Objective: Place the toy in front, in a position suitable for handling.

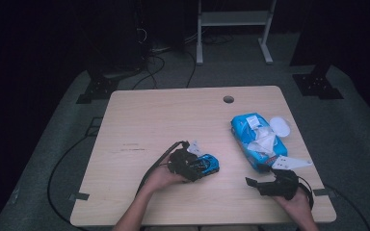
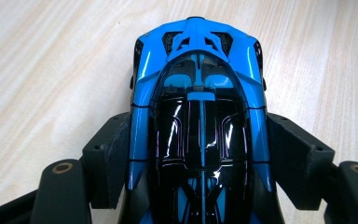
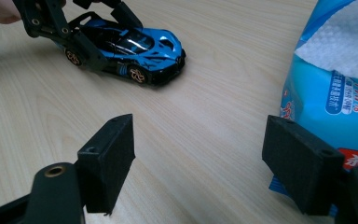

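Observation:
A blue and black toy car [image 1: 207, 164] [image 2: 198, 93] stands on its wheels on the wooden table [image 1: 164, 120], near the middle of the front half. My left gripper [image 1: 198, 166] [image 2: 198, 161] is shut on it, its pads pressing on both flanks of the car. In the right gripper view the same car [image 3: 142, 46] sits at the upper left with the left gripper [image 3: 100, 28] clamped around its rear. My right gripper [image 1: 257, 175] [image 3: 209, 163] hovers open near the front right corner, with only bare table between its pads.
A blue pack of wet wipes [image 1: 257, 139] [image 3: 335, 93] lies at the right, a white wipe sticking out of it. A white lid [image 1: 280, 126] and a white sheet [image 1: 291, 162] lie beside it. A cable hole [image 1: 228, 99] sits near the far edge.

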### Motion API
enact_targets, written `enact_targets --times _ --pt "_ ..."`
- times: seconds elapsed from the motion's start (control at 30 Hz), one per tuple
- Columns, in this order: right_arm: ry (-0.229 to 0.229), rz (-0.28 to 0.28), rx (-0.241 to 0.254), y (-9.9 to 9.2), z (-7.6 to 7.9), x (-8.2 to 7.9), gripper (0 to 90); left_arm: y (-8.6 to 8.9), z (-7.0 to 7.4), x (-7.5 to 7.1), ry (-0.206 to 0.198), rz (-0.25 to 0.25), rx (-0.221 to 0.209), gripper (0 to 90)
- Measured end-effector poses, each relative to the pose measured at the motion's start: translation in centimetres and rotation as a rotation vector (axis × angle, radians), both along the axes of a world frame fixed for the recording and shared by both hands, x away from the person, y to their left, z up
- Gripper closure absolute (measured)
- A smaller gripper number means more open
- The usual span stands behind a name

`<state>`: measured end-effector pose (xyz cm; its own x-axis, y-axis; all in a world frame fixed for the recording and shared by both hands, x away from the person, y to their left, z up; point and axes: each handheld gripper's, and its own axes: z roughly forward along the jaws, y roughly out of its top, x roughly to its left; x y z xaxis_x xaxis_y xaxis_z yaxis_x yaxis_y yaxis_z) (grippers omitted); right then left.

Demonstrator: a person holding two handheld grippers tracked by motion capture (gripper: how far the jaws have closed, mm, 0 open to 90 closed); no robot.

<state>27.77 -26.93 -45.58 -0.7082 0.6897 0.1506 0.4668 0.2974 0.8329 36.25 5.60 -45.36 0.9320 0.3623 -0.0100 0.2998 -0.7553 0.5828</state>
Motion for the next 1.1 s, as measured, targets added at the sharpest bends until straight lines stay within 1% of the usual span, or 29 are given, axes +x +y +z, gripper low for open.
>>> enact_targets --times 0.07,0.13,0.17,0.3,0.43,0.47,0.5,0.53,0.6,0.67,0.73,0.77,0.83,1.0,1.07,1.1 --pt "-0.001 0.0 -0.001 0.1 0.0 0.0 24.2 0.1 -0.4 0.0 0.004 0.003 0.0 28.3" --pt "-0.001 -0.001 -0.002 0.1 -0.1 0.0 24.3 0.2 -0.5 0.0 0.006 0.005 -0.012 28.3" --pt "0.0 -0.001 -0.002 0.1 -0.1 0.0 24.2 0.2 -0.6 -0.1 0.003 0.008 -0.018 28.3" --pt "0.004 0.003 -0.007 0.2 -0.2 0.1 24.2 0.3 -0.7 -0.2 -0.011 0.003 -0.015 28.1" --pt "0.004 0.003 -0.009 0.3 -0.1 0.1 24.2 0.4 -0.8 -0.4 -0.024 0.006 -0.024 27.3" --pt "0.0 0.002 -0.006 0.2 -0.1 0.1 24.2 0.6 -0.8 -0.4 -0.014 0.004 -0.032 26.0" --pt "-0.001 -0.001 -0.004 0.2 -0.1 0.1 24.2 0.7 -0.8 -0.4 -0.01 0.012 -0.042 23.7" --pt "-0.002 -0.003 -0.003 0.2 0.0 0.0 24.2 0.8 -0.7 -0.4 -0.014 0.018 -0.04 21.0" --pt "-0.006 -0.003 -0.003 0.1 0.1 0.0 24.2 1.2 -0.5 -0.4 -0.011 0.024 -0.066 19.6" --pt "-0.016 -0.007 0.0 0.1 0.4 -0.1 24.2 1.6 -0.1 -0.5 -0.016 0.04 -0.074 17.0" --pt "-0.021 -0.009 0.0 0.1 0.8 -0.2 24.2 2.1 0.2 -0.6 -0.013 0.046 -0.095 14.9" --pt "-0.032 -0.011 0.0 0.1 1.0 -0.2 24.3 2.3 0.3 -0.7 -0.018 0.05 -0.104 14.3" --pt "-0.049 -0.02 -0.005 0.1 1.6 -0.2 24.2 2.9 0.5 -0.9 -0.018 0.055 -0.106 12.3" --pt "-0.077 -0.036 -0.016 -0.2 2.6 0.3 24.2 4.5 0.7 -1.3 -0.04 0.079 -0.12 10.2" --pt "-0.077 -0.048 -0.018 -0.5 2.9 0.5 24.3 5.1 0.6 -1.5 -0.039 0.087 -0.136 9.4" --pt "-0.084 -0.058 -0.011 -0.7 3.1 0.7 24.3 5.2 0.6 -1.5 -0.043 0.09 -0.136 9.4"
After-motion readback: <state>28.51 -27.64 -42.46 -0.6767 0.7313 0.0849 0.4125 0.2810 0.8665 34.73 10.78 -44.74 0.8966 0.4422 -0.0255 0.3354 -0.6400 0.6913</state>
